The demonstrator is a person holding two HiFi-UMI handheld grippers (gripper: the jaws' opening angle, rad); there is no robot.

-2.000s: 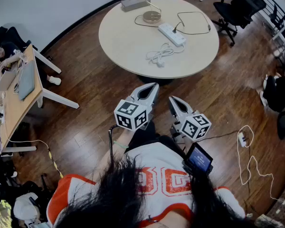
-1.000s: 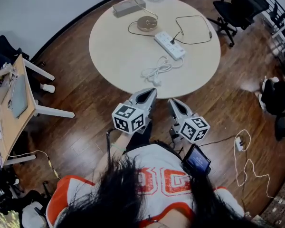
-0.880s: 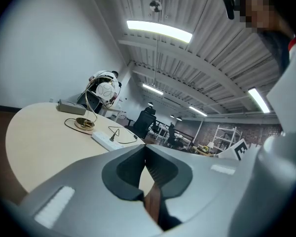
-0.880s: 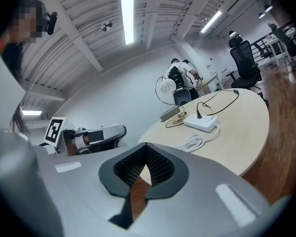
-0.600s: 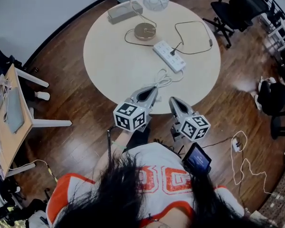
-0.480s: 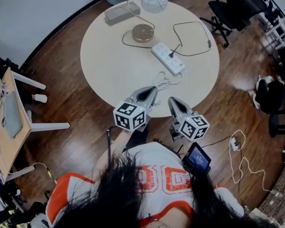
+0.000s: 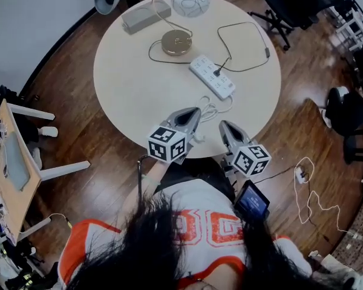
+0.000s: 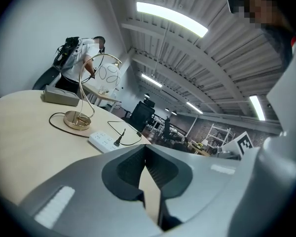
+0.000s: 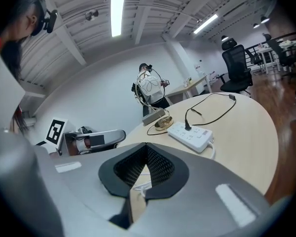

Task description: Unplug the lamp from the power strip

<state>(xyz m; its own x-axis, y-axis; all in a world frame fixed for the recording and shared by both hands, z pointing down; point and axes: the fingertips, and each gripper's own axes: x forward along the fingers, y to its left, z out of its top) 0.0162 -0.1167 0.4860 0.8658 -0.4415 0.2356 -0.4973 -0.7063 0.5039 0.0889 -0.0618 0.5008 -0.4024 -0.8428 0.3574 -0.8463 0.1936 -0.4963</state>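
Note:
On the round table (image 7: pixel 133 83) stands a lamp with a gold base (image 7: pixel 175 42) and a white globe shade (image 7: pixel 190 0). Just right of the base lies a white power strip (image 7: pixel 212 76) with one black plug (image 7: pixel 218 73) in it. The plug's black cord (image 7: pixel 254 29) loops toward the table's far right. My left gripper (image 7: pixel 195 109) and right gripper (image 7: pixel 224 124) hover side by side at the table's near edge, both shut and empty, well short of the strip. The strip (image 8: pixel 106 141) (image 9: pixel 192 135) lies ahead in both gripper views.
A coiled white cable (image 7: pixel 209 109) lies just beyond my left gripper. A grey box (image 7: pixel 146 16) sits at the table's far side. Black office chairs (image 7: pixel 302 5) stand at the right, a wooden desk (image 7: pixel 12 162) at the left, a white adapter (image 7: pixel 302 175) on the floor.
The view has closed in on the table. Both grippers, earlier over the wooden floor, now reach the table's near edge, still shut.

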